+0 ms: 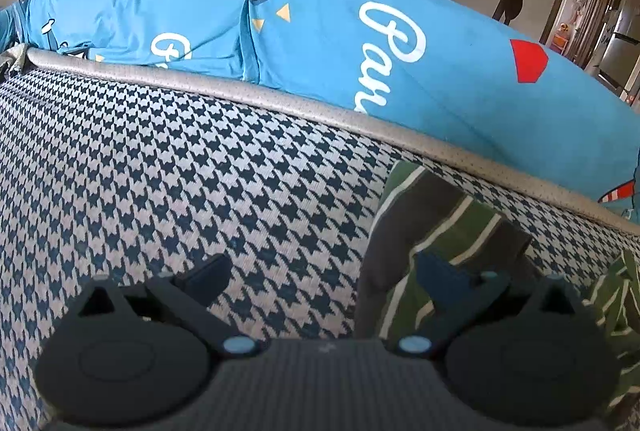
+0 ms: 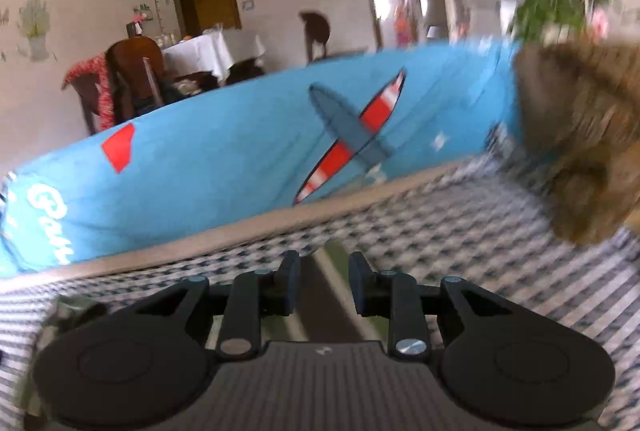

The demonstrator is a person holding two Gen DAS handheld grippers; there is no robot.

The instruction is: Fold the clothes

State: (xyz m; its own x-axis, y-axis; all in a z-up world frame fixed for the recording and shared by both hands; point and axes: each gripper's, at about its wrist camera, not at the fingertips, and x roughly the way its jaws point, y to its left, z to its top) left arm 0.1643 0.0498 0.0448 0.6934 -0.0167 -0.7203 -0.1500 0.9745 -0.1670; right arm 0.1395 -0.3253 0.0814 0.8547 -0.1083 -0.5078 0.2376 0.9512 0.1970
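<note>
A green, grey and white striped garment [image 1: 436, 215] lies on the houndstooth surface [image 1: 168, 167], at the lower right of the left wrist view. My left gripper [image 1: 322, 267] is open wide. Its right fingertip [image 1: 436, 265] is over the garment's edge and its left fingertip [image 1: 208, 271] is over bare houndstooth. In the blurred right wrist view, my right gripper [image 2: 325, 283] has its fingers drawn close together, with a strip of the striped garment [image 2: 332, 307] running between them.
A long blue printed cushion [image 1: 360, 43] lies behind a grey piped edge [image 1: 280, 99] along the far side. A brown furry object [image 2: 580, 135] sits at the right in the right wrist view. Wooden chairs [image 2: 132, 79] and a white-clothed table [image 2: 204, 55] stand beyond.
</note>
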